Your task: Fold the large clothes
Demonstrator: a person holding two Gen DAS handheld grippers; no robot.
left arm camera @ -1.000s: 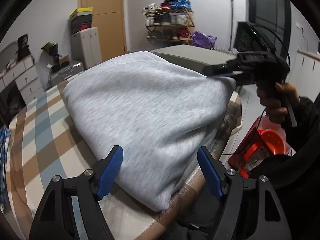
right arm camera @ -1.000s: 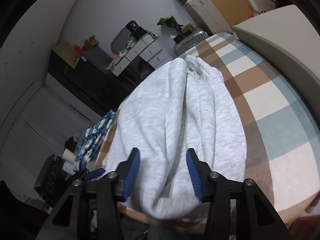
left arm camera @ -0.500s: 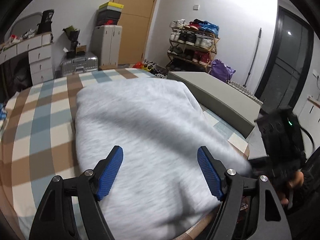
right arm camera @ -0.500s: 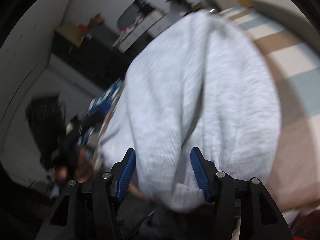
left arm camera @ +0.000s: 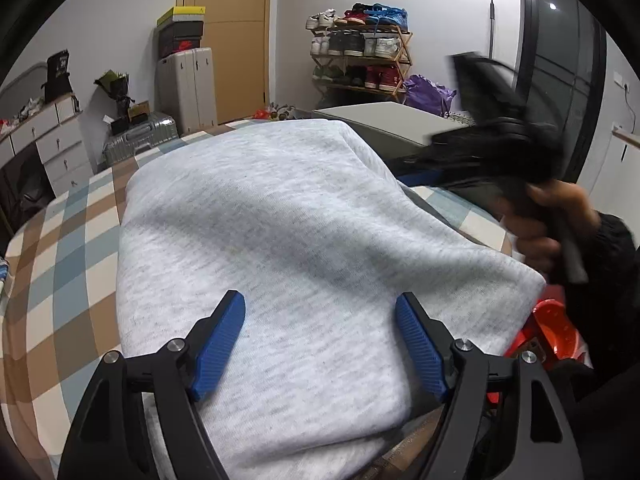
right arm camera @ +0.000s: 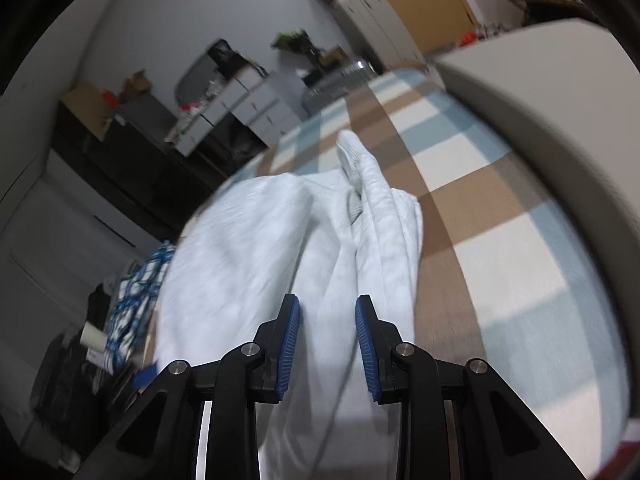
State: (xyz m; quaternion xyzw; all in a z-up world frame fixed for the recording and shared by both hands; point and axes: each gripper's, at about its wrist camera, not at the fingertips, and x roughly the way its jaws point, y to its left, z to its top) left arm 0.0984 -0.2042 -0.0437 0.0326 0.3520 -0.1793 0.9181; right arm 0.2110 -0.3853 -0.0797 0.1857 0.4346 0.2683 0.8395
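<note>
Slipping is the big worry, I think: the grey sweatshirt [left arm camera: 280, 248] is thick and soft, and it hangs a little over the near edge of the checked bed [left arm camera: 60, 248], so a quick pull could drag the neat fold apart or tip it off. The left claw [left arm camera: 320, 344] is spread wide, holding nothing, with the folded sweatshirt lying flat just under and ahead of its blue fingers [left arm camera: 218, 340]. The right claw [right arm camera: 328, 344] is only narrowly apart, and bunched folds of the sweatshirt [right arm camera: 280, 248] sit between and below its fingers. I cannot tell if they pinch the cloth. The picture is blurry there.
</note>
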